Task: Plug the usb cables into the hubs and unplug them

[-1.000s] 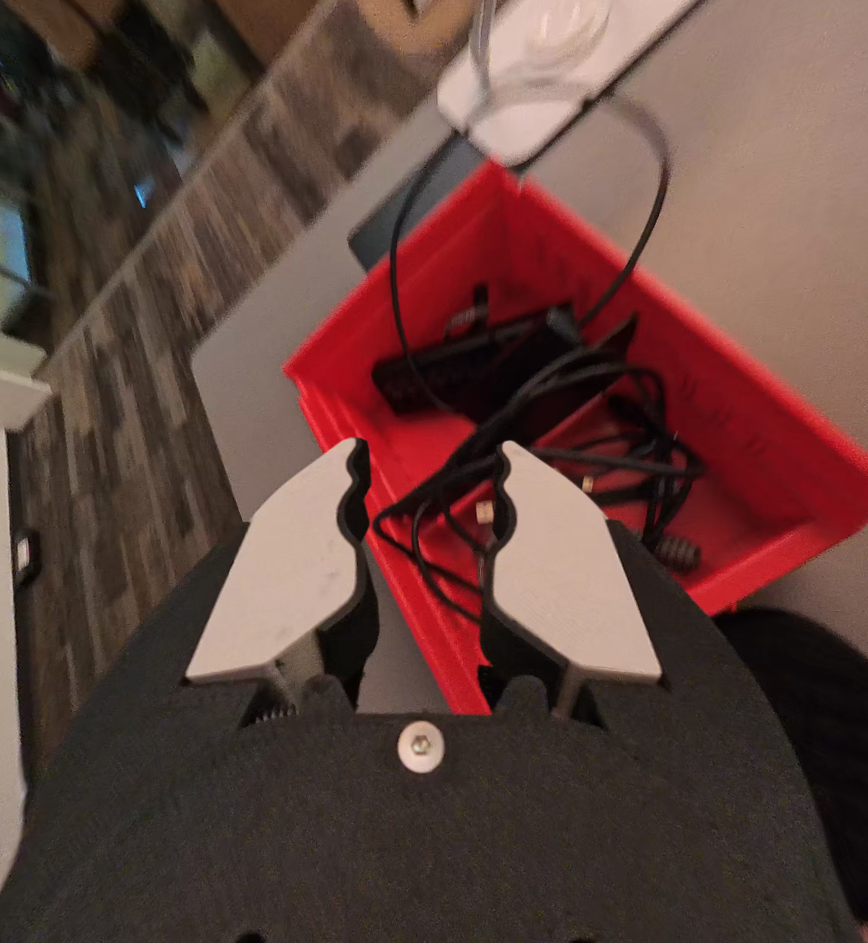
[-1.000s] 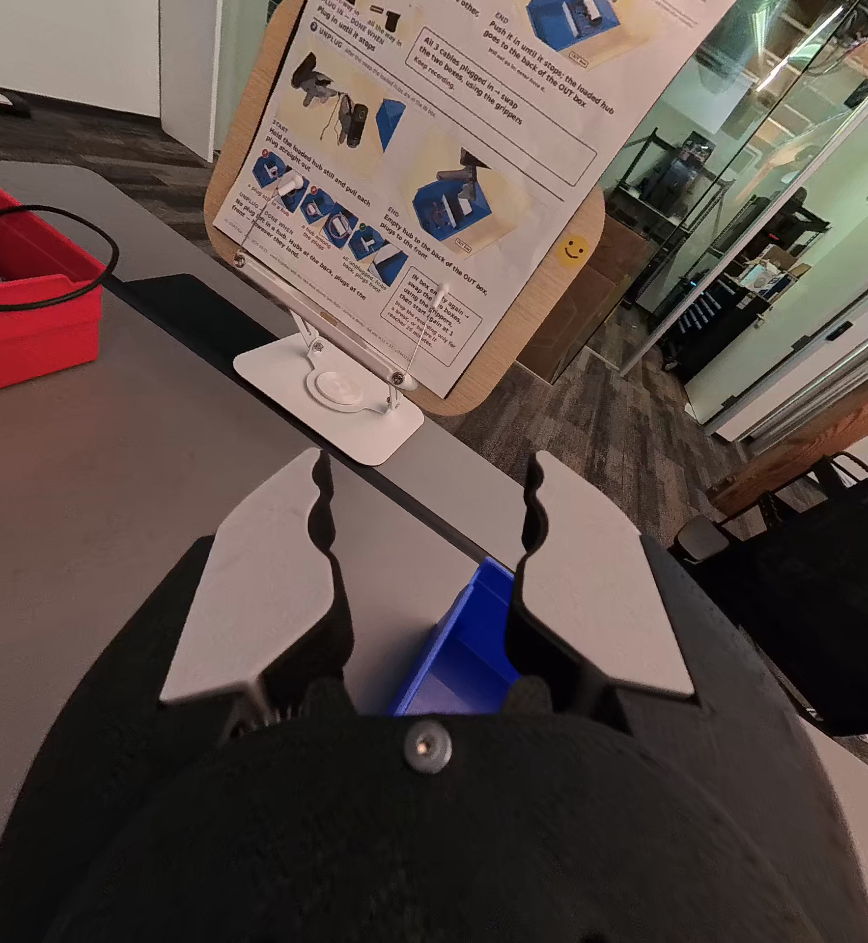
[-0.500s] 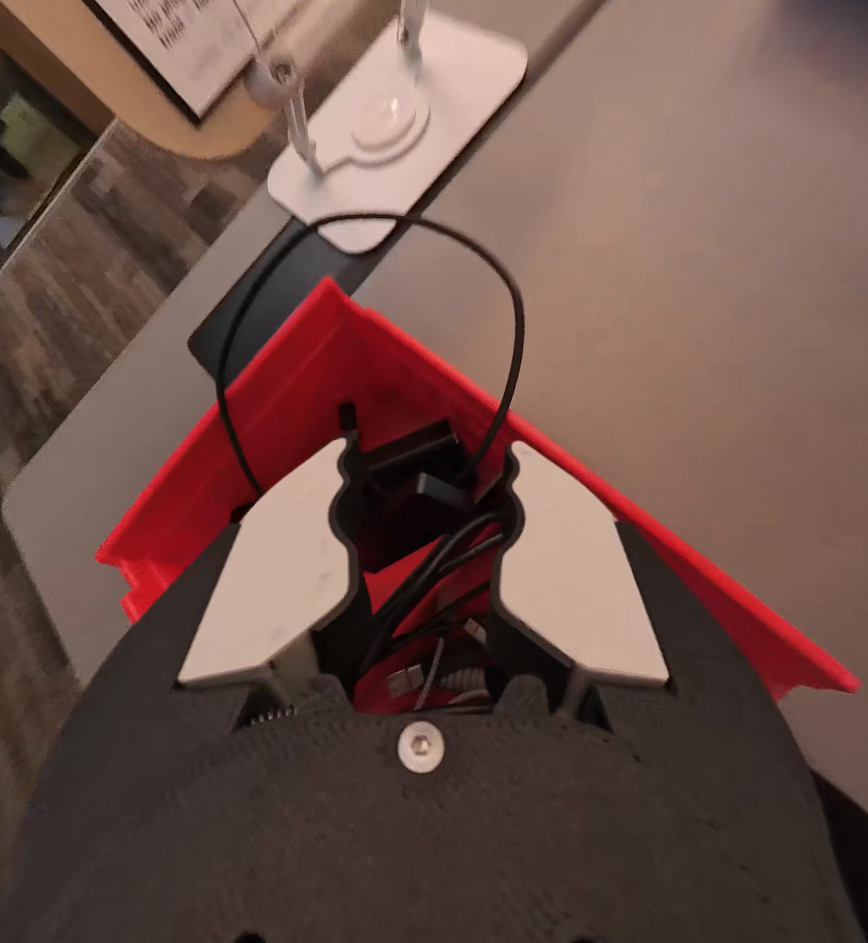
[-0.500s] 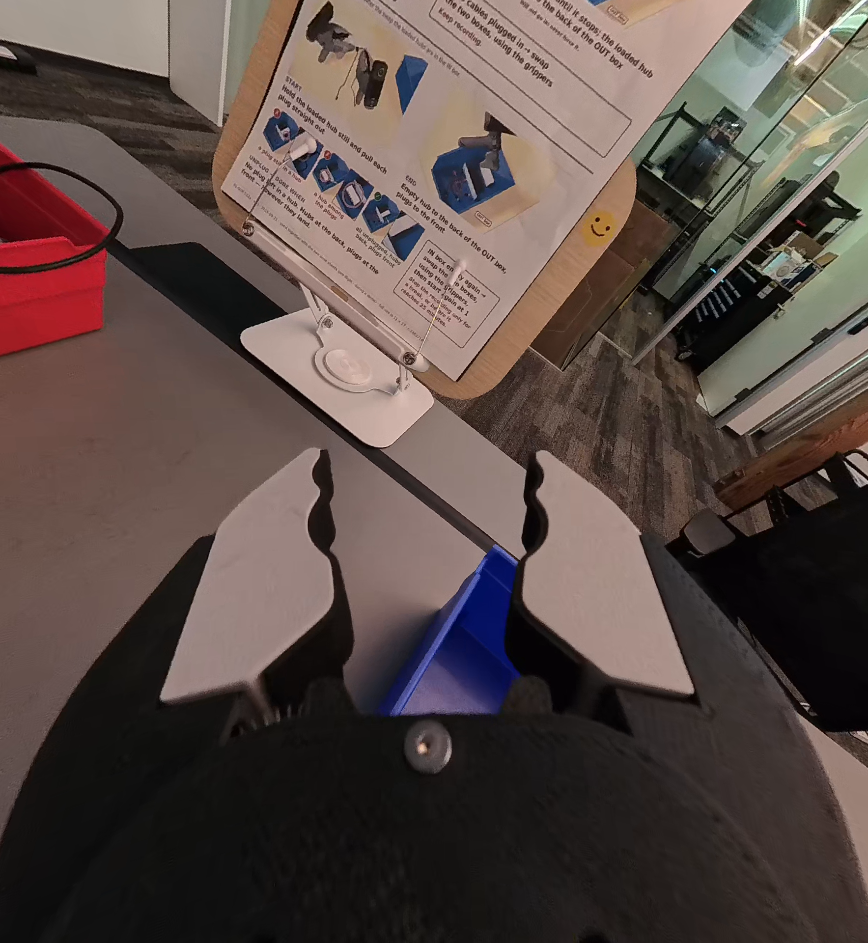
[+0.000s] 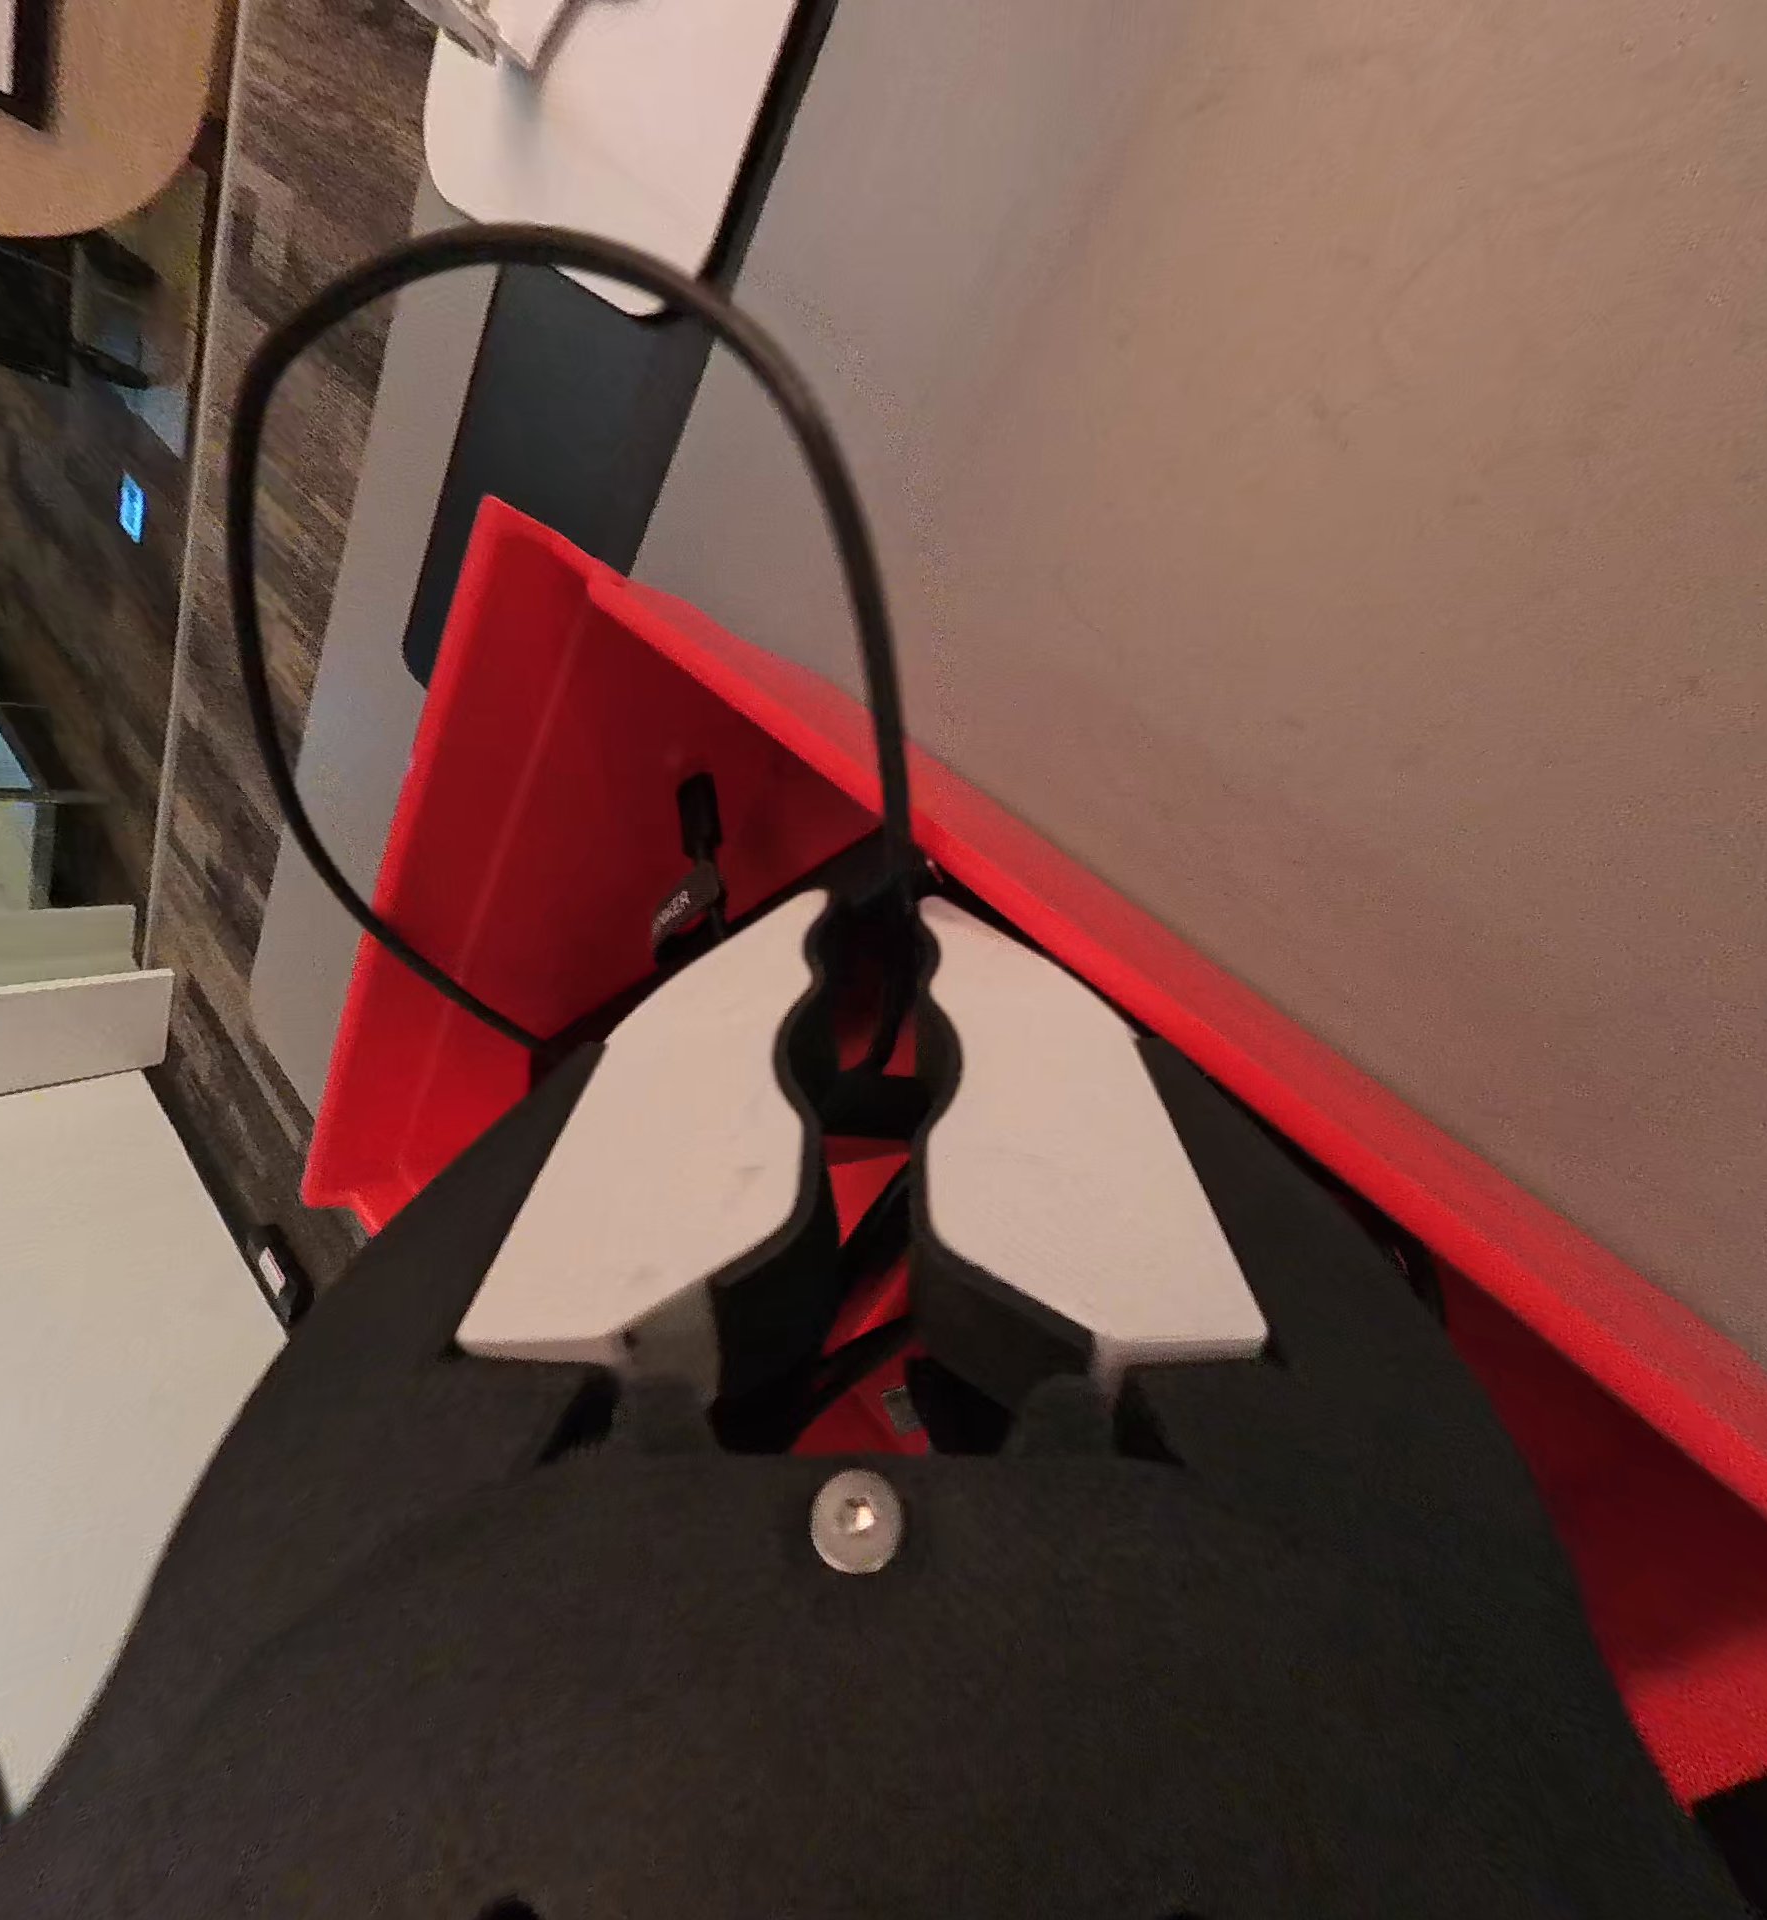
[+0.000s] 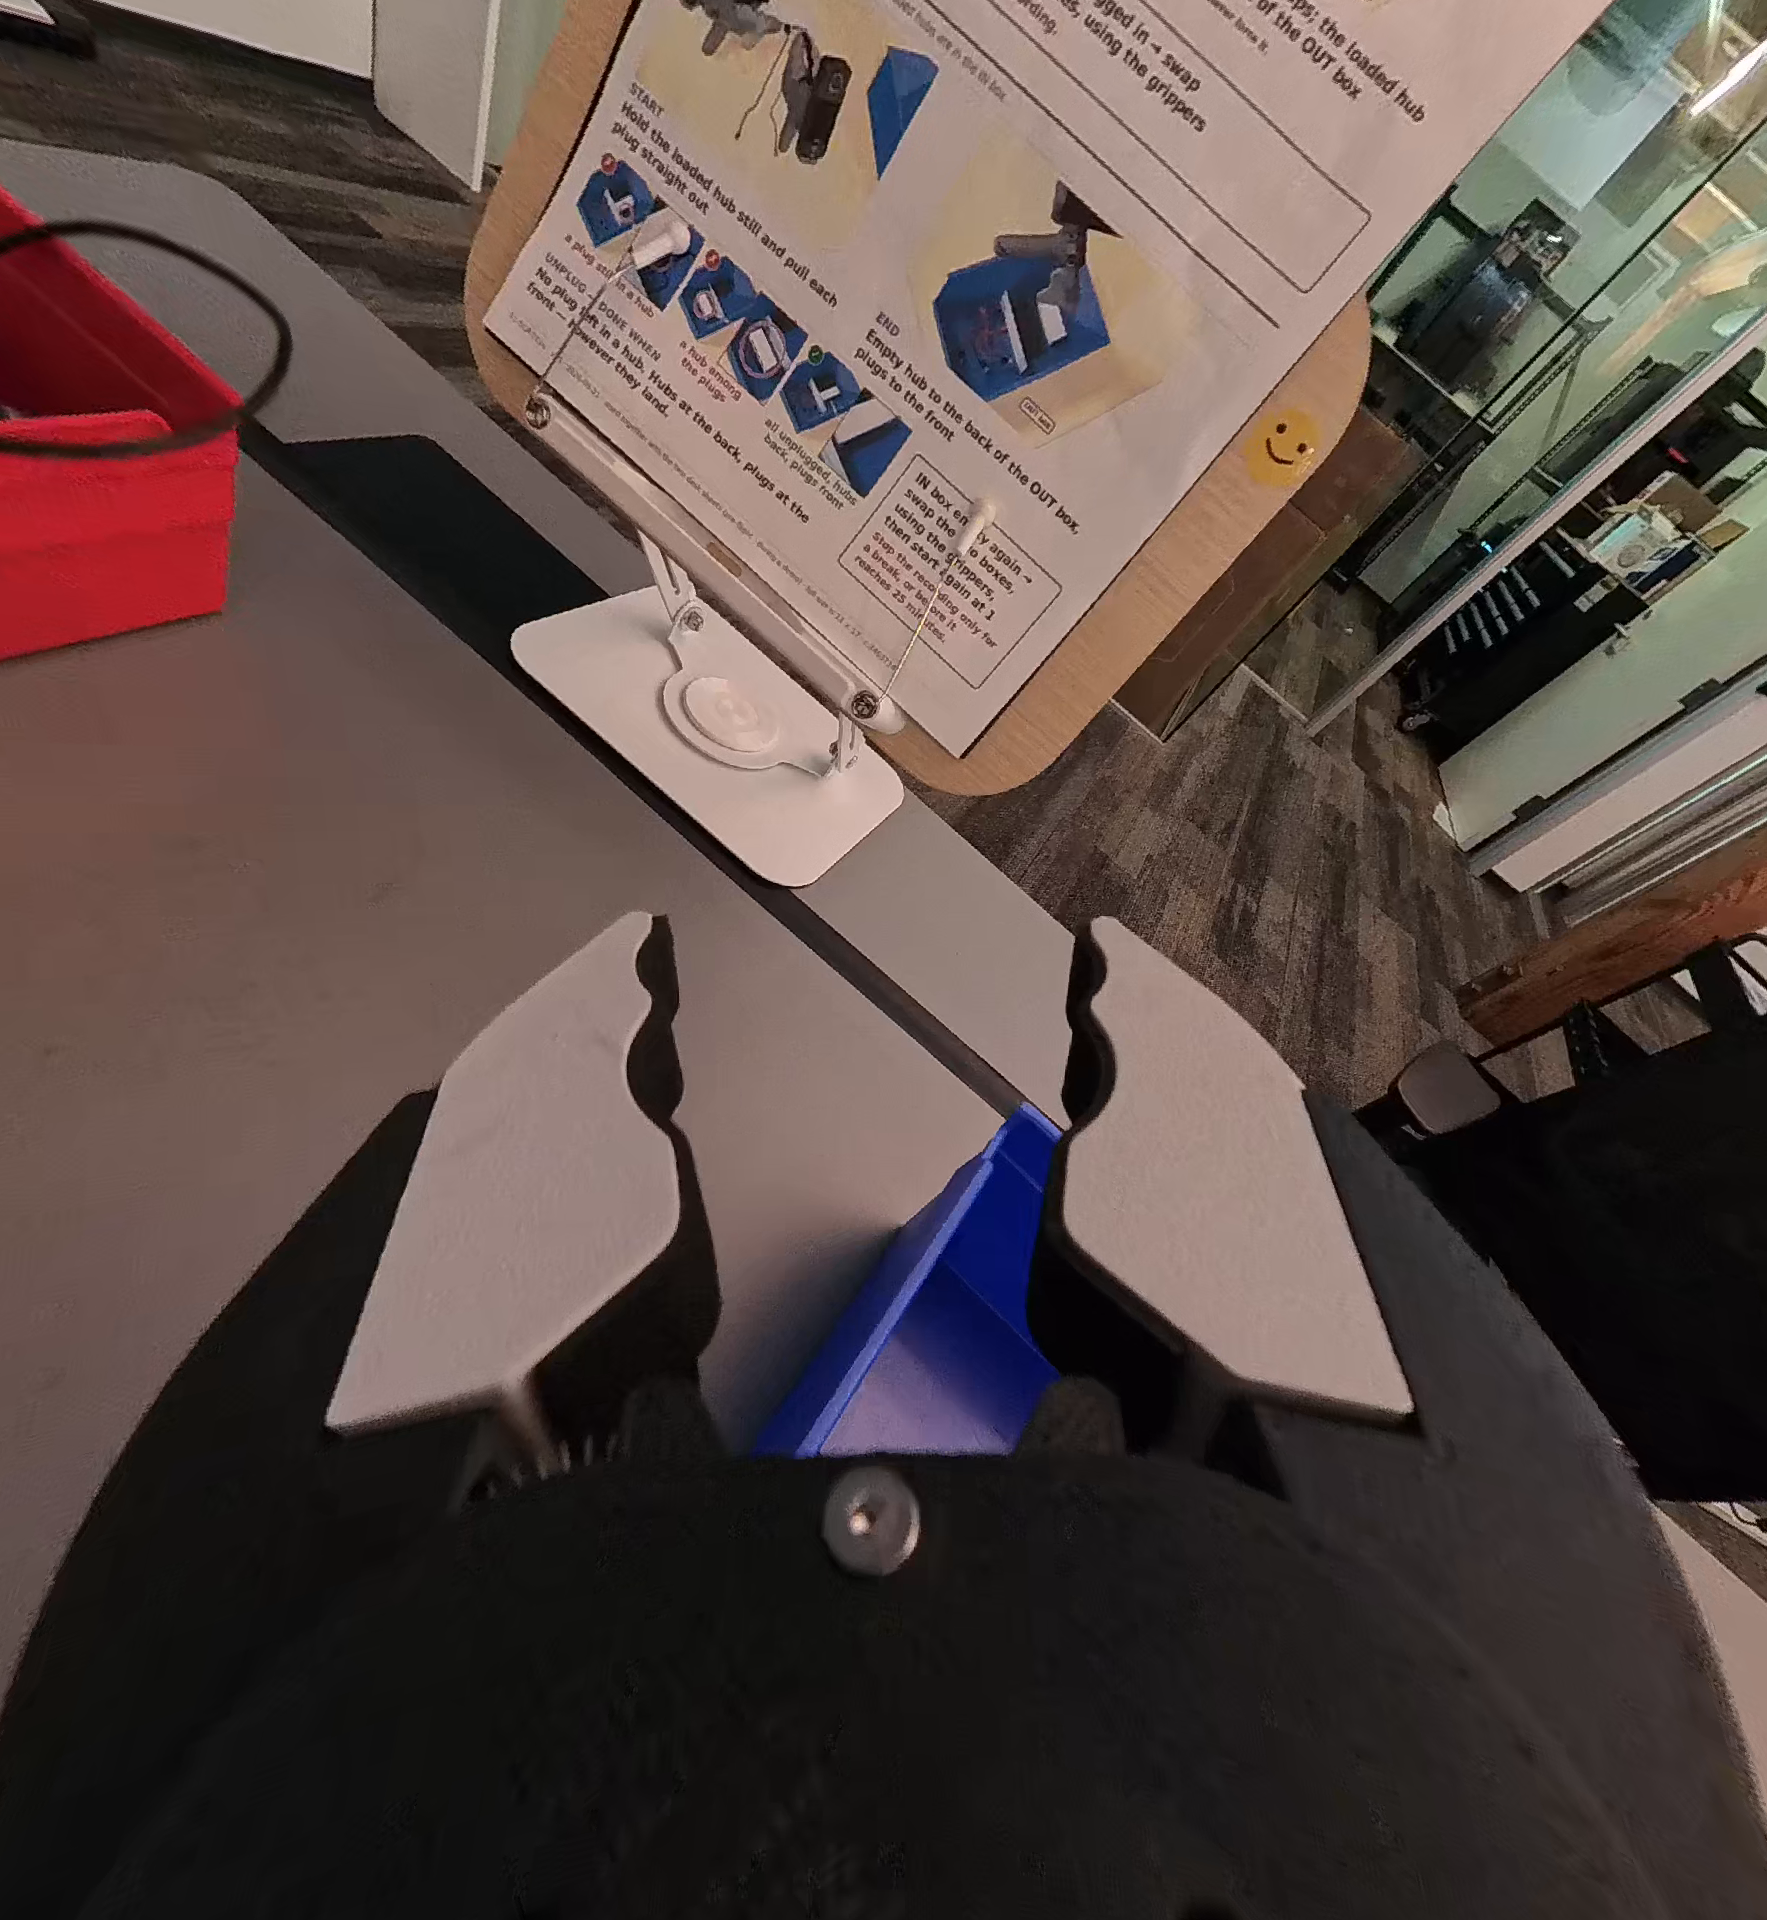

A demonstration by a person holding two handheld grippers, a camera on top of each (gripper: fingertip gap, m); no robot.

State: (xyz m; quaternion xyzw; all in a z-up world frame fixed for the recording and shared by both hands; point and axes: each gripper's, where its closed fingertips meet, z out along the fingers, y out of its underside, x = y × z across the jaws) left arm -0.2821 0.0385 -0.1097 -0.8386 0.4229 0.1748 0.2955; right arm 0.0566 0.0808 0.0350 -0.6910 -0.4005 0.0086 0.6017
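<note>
In the left wrist view my left gripper (image 5: 871,925) reaches down into the red bin (image 5: 546,831). Its jaws are closed to a narrow gap on a black hub (image 5: 863,997), mostly hidden between them. A black cable (image 5: 255,582) rises from the fingertips, loops high above the bin and falls back in. A loose black plug (image 5: 697,821) lies against the bin's wall. In the right wrist view my right gripper (image 6: 868,935) is open and empty above the blue bin (image 6: 920,1299). The red bin (image 6: 79,499) and cable loop (image 6: 276,343) show far left.
An instruction sheet on a wooden board (image 6: 910,312) stands on a white stand base (image 6: 713,748) at the grey table's (image 6: 235,935) far edge. A black mat (image 5: 567,447) lies behind the red bin. Floor and a dark bag (image 6: 1637,1247) lie beyond the table. Tip to tip, the grippers are about 35 centimeters apart. From the left gripper's tips to the loose black plug (image 5: 697,821) is close to 10 centimeters.
My left gripper has moved down into the red bin and its jaws have closed from open onto the hub. My right gripper has stayed open over the blue bin, drifting slightly.
</note>
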